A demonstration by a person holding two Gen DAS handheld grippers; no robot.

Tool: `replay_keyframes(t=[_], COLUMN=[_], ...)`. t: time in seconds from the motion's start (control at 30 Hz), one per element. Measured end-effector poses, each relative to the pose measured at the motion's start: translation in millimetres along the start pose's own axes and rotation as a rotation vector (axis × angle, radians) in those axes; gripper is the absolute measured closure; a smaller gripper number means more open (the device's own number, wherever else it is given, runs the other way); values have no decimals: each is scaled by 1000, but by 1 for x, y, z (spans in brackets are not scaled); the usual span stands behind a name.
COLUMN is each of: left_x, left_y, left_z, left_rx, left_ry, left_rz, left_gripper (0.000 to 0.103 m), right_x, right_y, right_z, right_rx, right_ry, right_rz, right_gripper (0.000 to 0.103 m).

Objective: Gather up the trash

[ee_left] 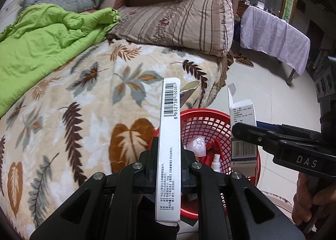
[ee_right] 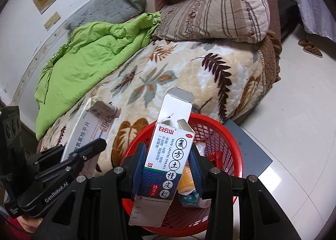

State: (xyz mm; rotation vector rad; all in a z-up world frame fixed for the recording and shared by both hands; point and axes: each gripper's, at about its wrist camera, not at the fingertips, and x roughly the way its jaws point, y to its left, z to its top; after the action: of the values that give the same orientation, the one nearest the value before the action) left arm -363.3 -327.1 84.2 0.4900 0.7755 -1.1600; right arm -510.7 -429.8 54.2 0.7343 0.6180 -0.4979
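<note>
My left gripper (ee_left: 169, 156) is shut on a flat white medicine box (ee_left: 169, 135) with a barcode, held on edge beside the rim of a red mesh basket (ee_left: 201, 120). The same box (ee_right: 92, 128) and the left gripper (ee_right: 86, 147) show at the left of the right wrist view. My right gripper (ee_right: 168, 168) is shut on an opened white-and-blue medicine carton (ee_right: 168, 156), held upright over the red basket (ee_right: 222, 131). That carton (ee_left: 243, 133) and the right gripper (ee_left: 247, 133) show at the right of the left wrist view. The basket holds a small spray bottle (ee_left: 216, 161), red scraps and a plastic wrapper.
The basket stands on the pale tile floor (ee_right: 298, 114) against a bed with a leaf-print blanket (ee_left: 84, 93). A green quilt (ee_left: 46, 38), a striped pillow (ee_left: 184, 21) and a grey pillow lie on the bed. A cloth-covered table (ee_left: 275, 36) and slippers (ee_right: 310, 48) are farther off.
</note>
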Motion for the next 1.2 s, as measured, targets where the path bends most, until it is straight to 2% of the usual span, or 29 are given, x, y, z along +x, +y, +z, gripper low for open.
replay_keyframes(t=[0.47,0.63,0.67,0.73,0.8,0.87,0.93,1.0,1.2], left_x=[24,26,25,24,17,8,-3,-20,-63], left_y=[-16,-21,-21,-21,-17,-13,-7,3,38], left_z=[4,3,3,4,4,4,4,1,-10], left_rx=[17,24,23,17,3,-1,0,-5,-25], left_ry=[47,53,52,45,17,-7,-40,-92,-173], left_rz=[-63,-75,-75,-66,-48,-29,10,63,162], left_gripper=[90,89,86,64,54,51,36,24,16], right_x=[5,2,0,-3,-8,-16,-28,-41,-68], right_y=[-20,-22,-22,-21,-21,-17,-9,6,55], right_z=[0,1,2,3,4,7,9,9,-1], right_rx=[53,58,55,52,53,50,40,18,28], right_ry=[13,2,-2,-12,-26,-56,-110,-172,-346], right_rz=[-47,-61,-64,-72,-87,-124,-212,-317,-476], right_gripper=[58,49,49,49,47,41,25,14,0])
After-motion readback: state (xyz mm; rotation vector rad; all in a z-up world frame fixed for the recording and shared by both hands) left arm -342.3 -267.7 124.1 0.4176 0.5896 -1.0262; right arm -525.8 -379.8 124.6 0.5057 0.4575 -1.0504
